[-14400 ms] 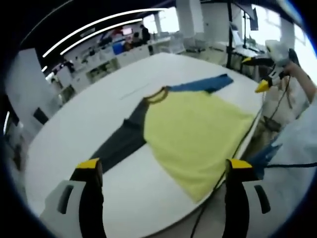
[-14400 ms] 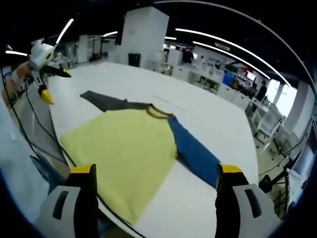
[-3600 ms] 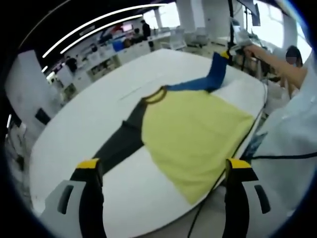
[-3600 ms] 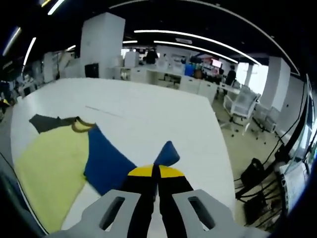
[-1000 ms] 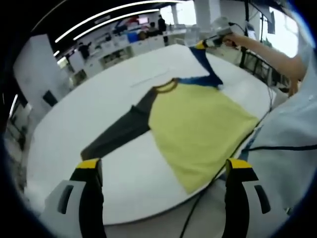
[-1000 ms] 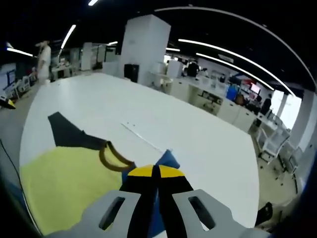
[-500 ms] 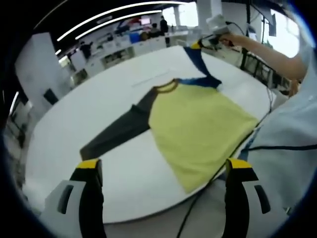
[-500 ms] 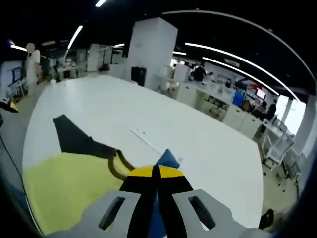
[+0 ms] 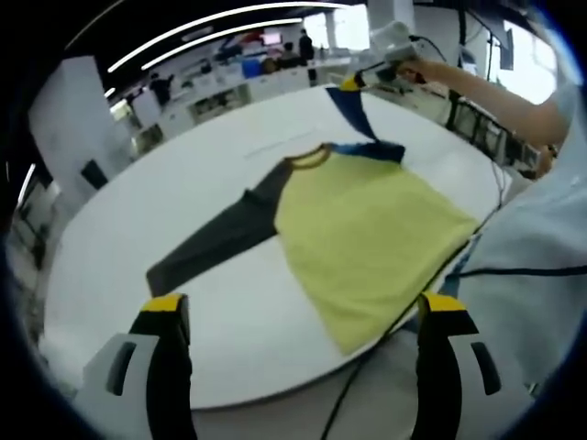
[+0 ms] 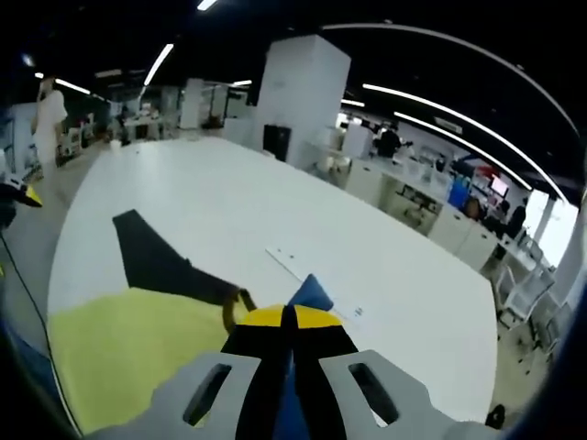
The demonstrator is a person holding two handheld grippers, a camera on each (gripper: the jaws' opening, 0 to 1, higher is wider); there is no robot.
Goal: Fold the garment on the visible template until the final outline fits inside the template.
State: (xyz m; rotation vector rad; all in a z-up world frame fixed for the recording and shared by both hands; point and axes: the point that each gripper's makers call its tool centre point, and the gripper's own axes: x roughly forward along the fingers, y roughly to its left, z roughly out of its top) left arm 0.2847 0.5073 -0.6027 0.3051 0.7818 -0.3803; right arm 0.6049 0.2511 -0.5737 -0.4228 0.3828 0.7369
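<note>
A long-sleeved shirt lies flat on the white table [image 9: 183,183]. Its body [image 9: 367,225] is yellow and one sleeve [image 9: 215,243] is dark grey, stretched out to the left. My right gripper [image 9: 353,83] holds the blue sleeve [image 9: 356,110] lifted above the table near the collar [image 9: 310,159]. In the right gripper view the right gripper [image 10: 287,317] is shut on the blue sleeve [image 10: 310,293], with the yellow body [image 10: 128,353] and the grey sleeve [image 10: 151,257] below it. My left gripper [image 9: 303,312] hovers open over the near table edge, holding nothing.
A person's arm [image 9: 495,87] and white clothing [image 9: 541,266] stand along the table's right side. A black cable [image 9: 404,335] hangs over the near edge. A thin marked strip [image 10: 298,261] lies on the table beyond the collar. Desks and people fill the background.
The right gripper has carried the blue sleeve's end higher and further left, towards the collar. The left gripper and the rest of the shirt have stayed put.
</note>
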